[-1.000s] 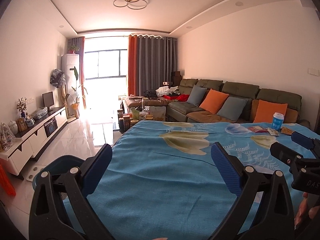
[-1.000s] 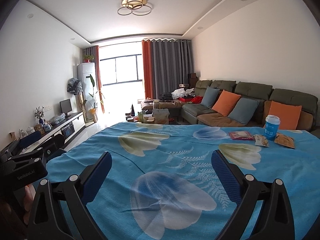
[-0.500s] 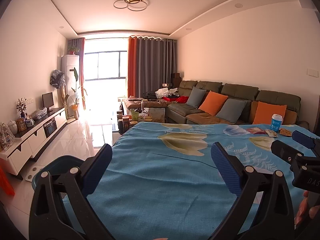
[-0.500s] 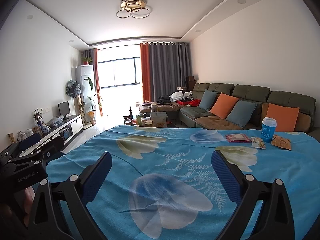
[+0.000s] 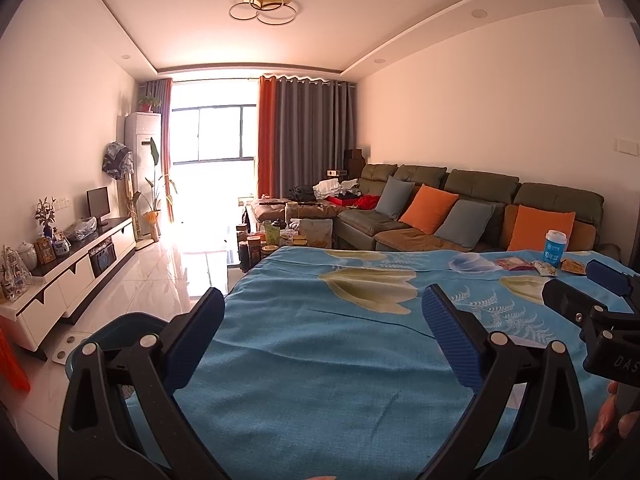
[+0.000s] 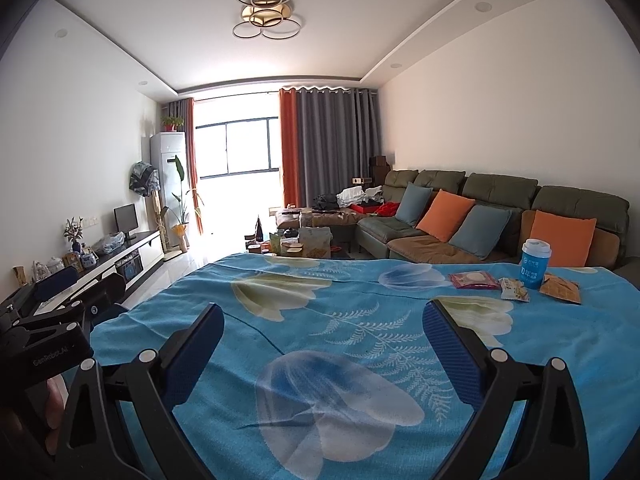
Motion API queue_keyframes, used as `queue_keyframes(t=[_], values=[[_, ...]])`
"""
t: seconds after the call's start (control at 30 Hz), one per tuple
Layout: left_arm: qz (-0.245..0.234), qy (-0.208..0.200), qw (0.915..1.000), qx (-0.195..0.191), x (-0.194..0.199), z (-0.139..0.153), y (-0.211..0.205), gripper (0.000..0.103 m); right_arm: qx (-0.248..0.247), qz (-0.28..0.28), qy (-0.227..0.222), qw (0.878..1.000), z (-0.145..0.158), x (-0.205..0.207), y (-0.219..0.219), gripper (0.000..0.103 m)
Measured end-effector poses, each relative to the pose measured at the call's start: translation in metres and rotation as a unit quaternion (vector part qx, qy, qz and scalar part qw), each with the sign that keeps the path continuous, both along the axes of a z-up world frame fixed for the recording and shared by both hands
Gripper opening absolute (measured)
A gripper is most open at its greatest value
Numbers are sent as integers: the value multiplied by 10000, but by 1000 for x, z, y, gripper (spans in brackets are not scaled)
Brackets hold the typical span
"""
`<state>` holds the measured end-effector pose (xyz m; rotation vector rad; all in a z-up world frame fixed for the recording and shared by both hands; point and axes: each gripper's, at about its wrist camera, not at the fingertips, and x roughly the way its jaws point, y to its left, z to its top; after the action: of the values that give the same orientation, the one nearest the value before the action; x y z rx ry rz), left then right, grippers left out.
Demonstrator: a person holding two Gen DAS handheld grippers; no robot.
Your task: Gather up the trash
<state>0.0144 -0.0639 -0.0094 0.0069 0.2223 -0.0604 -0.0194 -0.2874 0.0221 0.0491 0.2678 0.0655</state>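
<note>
Trash lies at the far right of a table under a blue flowered cloth [image 6: 320, 320]: a blue and white paper cup [image 6: 535, 263] standing upright, a red wrapper [image 6: 474, 280], a small white wrapper [image 6: 515, 289] and an orange wrapper [image 6: 560, 289]. The cup [image 5: 555, 247] and red wrapper [image 5: 513, 264] also show in the left wrist view. My right gripper [image 6: 320, 344] is open and empty above the near part of the cloth, well short of the trash. My left gripper [image 5: 320, 340] is open and empty to its left. A dark teal bin [image 5: 116, 326] sits on the floor left of the table.
A green sofa [image 6: 500, 216] with orange and grey cushions runs behind the table on the right. A cluttered low table [image 5: 280, 236] stands beyond the far edge. A white TV cabinet [image 5: 72, 268] lines the left wall. Glossy white floor [image 5: 168, 276] lies between.
Both views have shifted slightly: the room and the trash sit a little lower in frame than a second ago. Both grippers stay open and empty.
</note>
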Motion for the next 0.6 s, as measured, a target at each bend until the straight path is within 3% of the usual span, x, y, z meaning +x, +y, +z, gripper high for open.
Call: queue_keyframes(t=[0.6], values=[[80, 3, 10000, 2, 2, 1, 2, 97, 10, -38, -13, 10000, 3, 1, -1, 96]])
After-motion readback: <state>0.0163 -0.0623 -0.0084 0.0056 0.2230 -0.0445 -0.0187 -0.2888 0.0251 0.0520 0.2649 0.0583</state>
